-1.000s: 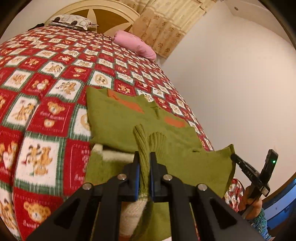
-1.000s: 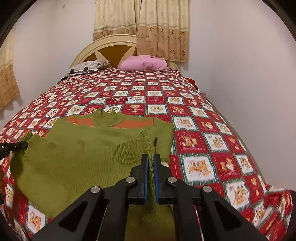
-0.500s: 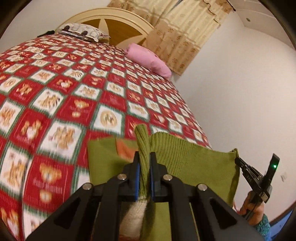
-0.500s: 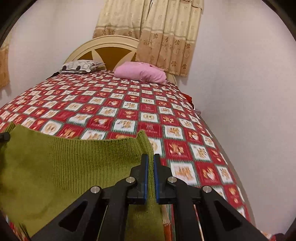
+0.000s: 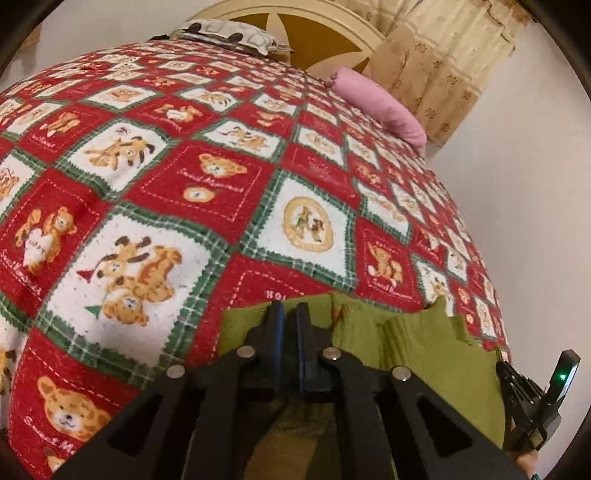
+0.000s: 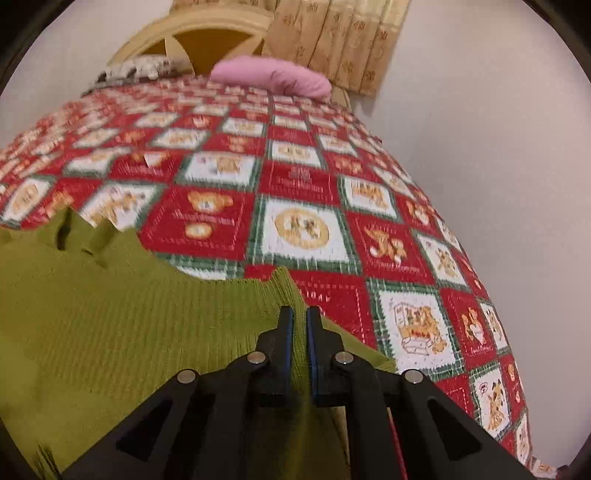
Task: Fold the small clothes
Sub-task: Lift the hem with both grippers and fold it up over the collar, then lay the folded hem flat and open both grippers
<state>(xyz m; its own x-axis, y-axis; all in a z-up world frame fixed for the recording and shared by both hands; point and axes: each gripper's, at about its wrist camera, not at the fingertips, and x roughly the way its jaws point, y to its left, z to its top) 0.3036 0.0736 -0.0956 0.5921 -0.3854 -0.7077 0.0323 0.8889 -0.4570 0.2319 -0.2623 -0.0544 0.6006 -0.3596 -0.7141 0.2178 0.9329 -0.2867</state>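
L gripper (image 5: 290,314) pinched shut on green sweater (image 5: 424,350) hem, w/ knit just beside the quilt (image 5: 184,177) near edge, well short of pink pillow (image 5: 373,103). R gripper (image 6: 299,317) also clamps sweater's other corner, jaws nearly together, knit btwn them; sweater lies on quilt, far from pillow.

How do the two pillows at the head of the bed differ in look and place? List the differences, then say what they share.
The pink pillow is plain and one colour; the patterned pillow is pale with dark markings. The pink pillow lies on the side of the bed nearer the curtain and wall, while the patterned pillow lies on the far side from them. Both rest on the red quilt in front of the cream headboard.
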